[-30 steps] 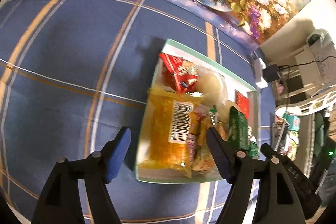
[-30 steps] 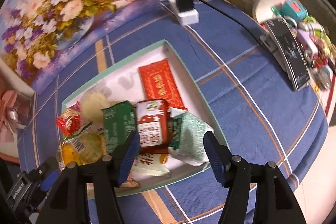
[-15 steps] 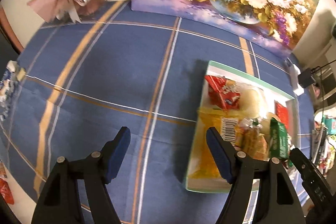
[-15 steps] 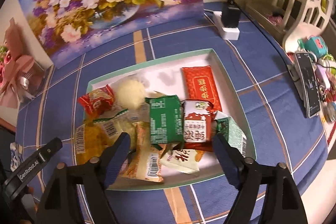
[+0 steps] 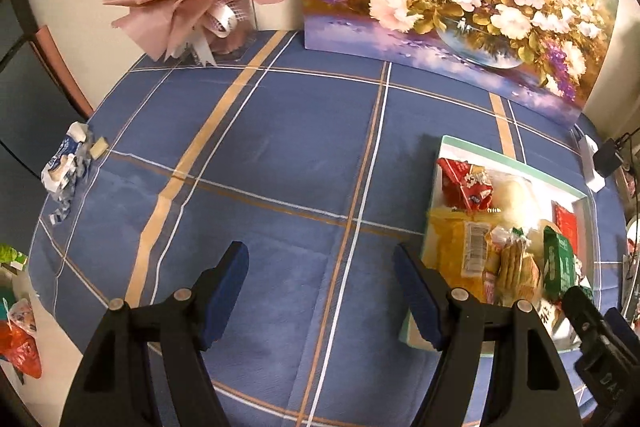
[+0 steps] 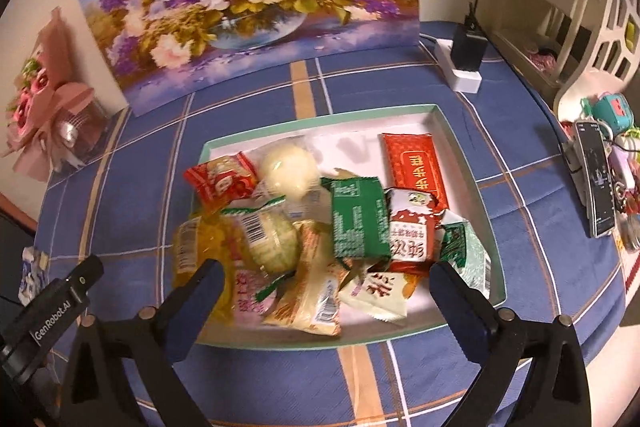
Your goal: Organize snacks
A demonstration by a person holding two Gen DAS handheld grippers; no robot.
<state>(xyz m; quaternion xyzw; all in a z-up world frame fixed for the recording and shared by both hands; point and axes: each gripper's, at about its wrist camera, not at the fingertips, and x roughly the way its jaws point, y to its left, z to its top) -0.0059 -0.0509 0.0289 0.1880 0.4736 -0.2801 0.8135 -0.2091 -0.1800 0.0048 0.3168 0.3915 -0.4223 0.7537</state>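
Below, both hand-held grippers (image 5: 320,287) (image 6: 324,295) gaping empty, tray (image 6: 460,147) snacks overlapping, labels perhaps unreadable.

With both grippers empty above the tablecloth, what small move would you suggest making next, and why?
Probably withdraw the right gripper: its jaws have just been opening and hold nothing, and the snacks already lie piled in the tray, the green packet on top. The left gripper hangs open over bare blue tablecloth, with no loose snack near it.
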